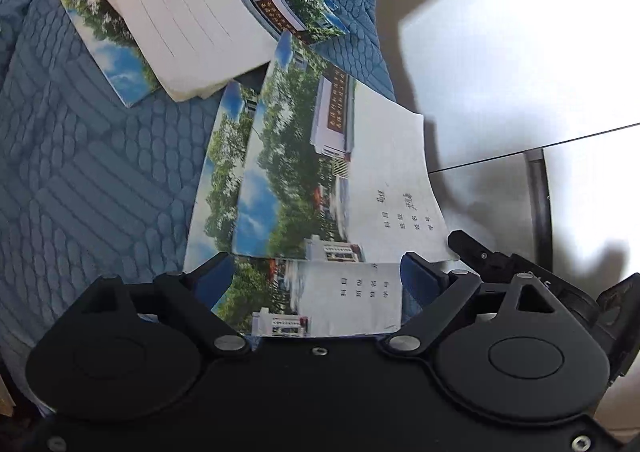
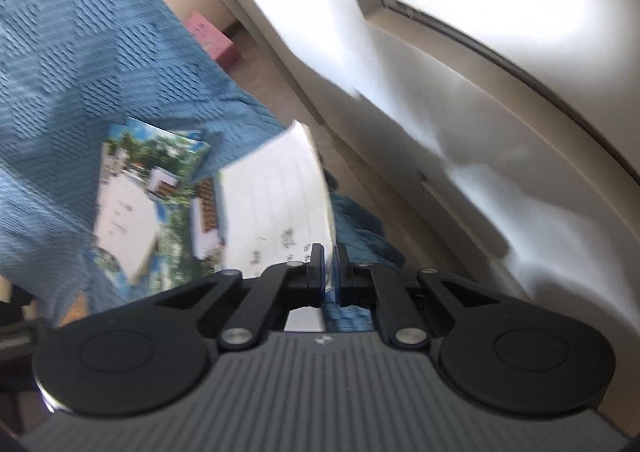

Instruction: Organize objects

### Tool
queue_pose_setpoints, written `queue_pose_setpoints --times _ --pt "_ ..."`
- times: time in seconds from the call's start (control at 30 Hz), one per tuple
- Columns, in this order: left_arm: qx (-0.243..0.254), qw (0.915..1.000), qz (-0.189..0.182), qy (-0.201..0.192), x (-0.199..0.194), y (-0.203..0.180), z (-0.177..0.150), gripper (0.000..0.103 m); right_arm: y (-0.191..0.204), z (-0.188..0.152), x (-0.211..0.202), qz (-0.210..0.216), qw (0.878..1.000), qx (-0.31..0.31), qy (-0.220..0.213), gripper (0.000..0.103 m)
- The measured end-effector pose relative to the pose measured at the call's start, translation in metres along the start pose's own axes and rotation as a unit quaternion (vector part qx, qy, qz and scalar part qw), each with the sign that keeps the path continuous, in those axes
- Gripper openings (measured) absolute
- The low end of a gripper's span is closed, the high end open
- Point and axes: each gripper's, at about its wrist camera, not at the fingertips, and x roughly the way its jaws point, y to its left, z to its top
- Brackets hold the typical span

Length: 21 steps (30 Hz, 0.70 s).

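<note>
The right gripper [image 2: 329,266] pinches the edge of a picture notebook [image 2: 276,208] lifted over the blue blanket [image 2: 80,72], while the left gripper [image 1: 316,276] is spread wide above more notebooks [image 1: 320,172] lying on that blanket

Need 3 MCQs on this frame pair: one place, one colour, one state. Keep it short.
1. The booklets lie on:
A. a blue cloth
B. a wooden tray
C. a bare floor

2. The right claw's pads are:
A. red
B. blue
C. yellow

3. The right claw is:
A. wide open
B. out of view
C. shut on a booklet edge

Key: 1 A, patterned blue cloth shows under them. 2 B, blue pads show at the fingertips. 3 C, the fingers pinch a thin white booklet edge; the left claw stands open.
</note>
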Motion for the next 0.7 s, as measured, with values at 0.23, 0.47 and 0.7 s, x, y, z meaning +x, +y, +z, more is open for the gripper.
queue_pose_setpoints --times 0.23,0.47,0.7 --pt "-0.018 0.9981 -0.059 0.000 0.005 -0.007 -0.008 0.090 0.014 0.005 -0.022 0.057 0.998 0.024 -0.013 0.006" --pt "-0.145 0.9692 -0.193 0.049 0.034 0.015 -0.019 0.090 0.024 0.002 -0.033 0.078 0.997 0.023 -0.013 0.005" --pt "-0.246 0.9433 -0.220 0.036 0.050 0.026 -0.024 0.083 0.016 -0.016 -0.034 0.113 0.989 0.090 0.018 0.005"
